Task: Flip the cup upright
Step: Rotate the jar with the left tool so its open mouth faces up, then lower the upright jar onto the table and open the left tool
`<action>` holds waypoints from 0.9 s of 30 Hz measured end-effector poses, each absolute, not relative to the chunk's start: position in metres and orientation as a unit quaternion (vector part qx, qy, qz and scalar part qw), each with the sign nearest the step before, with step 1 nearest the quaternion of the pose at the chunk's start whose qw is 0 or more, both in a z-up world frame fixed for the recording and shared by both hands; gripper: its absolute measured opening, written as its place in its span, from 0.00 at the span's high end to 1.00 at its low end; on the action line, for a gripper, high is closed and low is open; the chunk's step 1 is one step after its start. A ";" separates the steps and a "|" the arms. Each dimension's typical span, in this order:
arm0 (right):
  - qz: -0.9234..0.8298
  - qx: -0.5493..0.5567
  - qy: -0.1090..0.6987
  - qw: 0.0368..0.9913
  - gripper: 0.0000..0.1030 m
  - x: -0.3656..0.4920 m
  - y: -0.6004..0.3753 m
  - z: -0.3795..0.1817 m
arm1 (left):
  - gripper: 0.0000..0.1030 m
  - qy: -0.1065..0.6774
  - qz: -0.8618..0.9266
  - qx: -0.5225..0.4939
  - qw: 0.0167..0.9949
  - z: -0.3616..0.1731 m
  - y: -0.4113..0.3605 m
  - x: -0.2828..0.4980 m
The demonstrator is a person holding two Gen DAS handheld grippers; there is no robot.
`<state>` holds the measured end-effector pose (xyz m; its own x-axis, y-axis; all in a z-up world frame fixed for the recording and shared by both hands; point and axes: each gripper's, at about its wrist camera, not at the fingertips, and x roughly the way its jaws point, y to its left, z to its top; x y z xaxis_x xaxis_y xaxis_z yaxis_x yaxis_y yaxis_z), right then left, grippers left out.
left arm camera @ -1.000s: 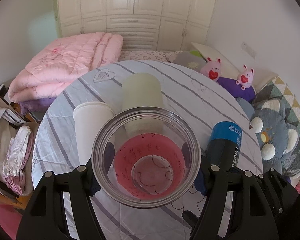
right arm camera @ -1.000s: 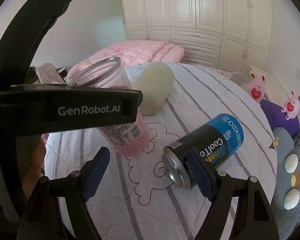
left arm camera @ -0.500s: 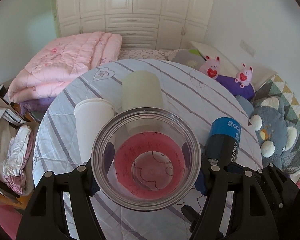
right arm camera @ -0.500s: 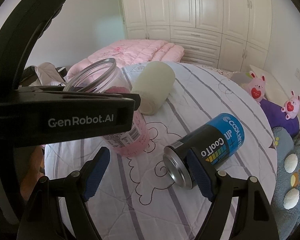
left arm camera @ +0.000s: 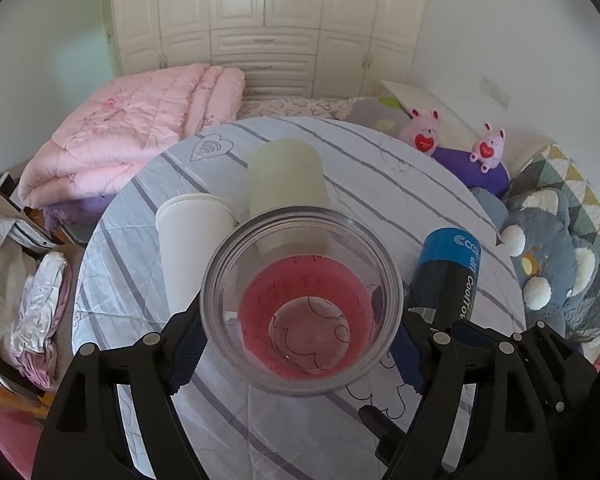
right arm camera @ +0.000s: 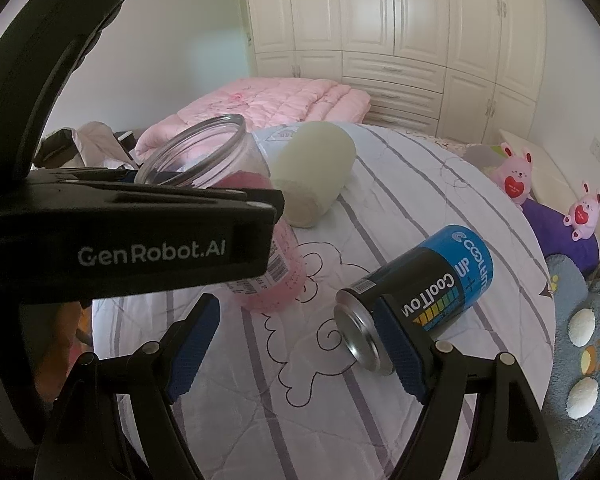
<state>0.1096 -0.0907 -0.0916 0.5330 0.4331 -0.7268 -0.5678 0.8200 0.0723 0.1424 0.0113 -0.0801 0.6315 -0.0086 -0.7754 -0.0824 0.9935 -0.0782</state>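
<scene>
Left gripper [left arm camera: 300, 344] clamped on one clear jar [left arm camera: 302, 300]; right gripper [right arm camera: 296, 344] spread apart; beside the jar, two cups [left arm camera: 286, 182] and one can [right arm camera: 424, 296].

Your left gripper [left arm camera: 300, 344] clamps a clear plastic cup [left arm camera: 302, 312] by its sides, the blue fingertips [left arm camera: 186, 354] pressed against its wall. You look straight down its open mouth to a pink-labelled lower part and clear base. Beyond it, on the striped tablecloth [left arm camera: 148, 264], a white paper cup [left arm camera: 192, 240] and a pale green cup [left arm camera: 286, 184] lie on their sides, close together. A blue-and-black can [left arm camera: 448, 276] lies to the right. A folded pink quilt [left arm camera: 136, 128] sits behind the table, two pink plush bunnies [left arm camera: 422, 130] at right.
</scene>
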 end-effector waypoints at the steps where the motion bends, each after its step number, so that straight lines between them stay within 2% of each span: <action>1: 0.288 -0.086 0.388 0.871 0.22 0.109 -0.091 -0.091 | 0.20 0.430 0.020 -0.052 0.901 -0.080 0.011 0.142; 18: 0.290 -0.086 0.387 0.871 0.22 0.106 -0.089 -0.090 | 0.19 0.435 0.018 -0.055 0.898 -0.073 0.010 0.138; 21: 0.291 -0.086 0.385 0.872 0.22 0.105 -0.088 -0.089 | 0.10 0.432 0.017 -0.058 0.900 -0.070 0.010 0.136; 27: 0.293 -0.086 0.379 0.873 0.22 0.103 -0.087 -0.085 | 0.09 0.424 0.020 -0.059 0.904 -0.064 0.011 0.131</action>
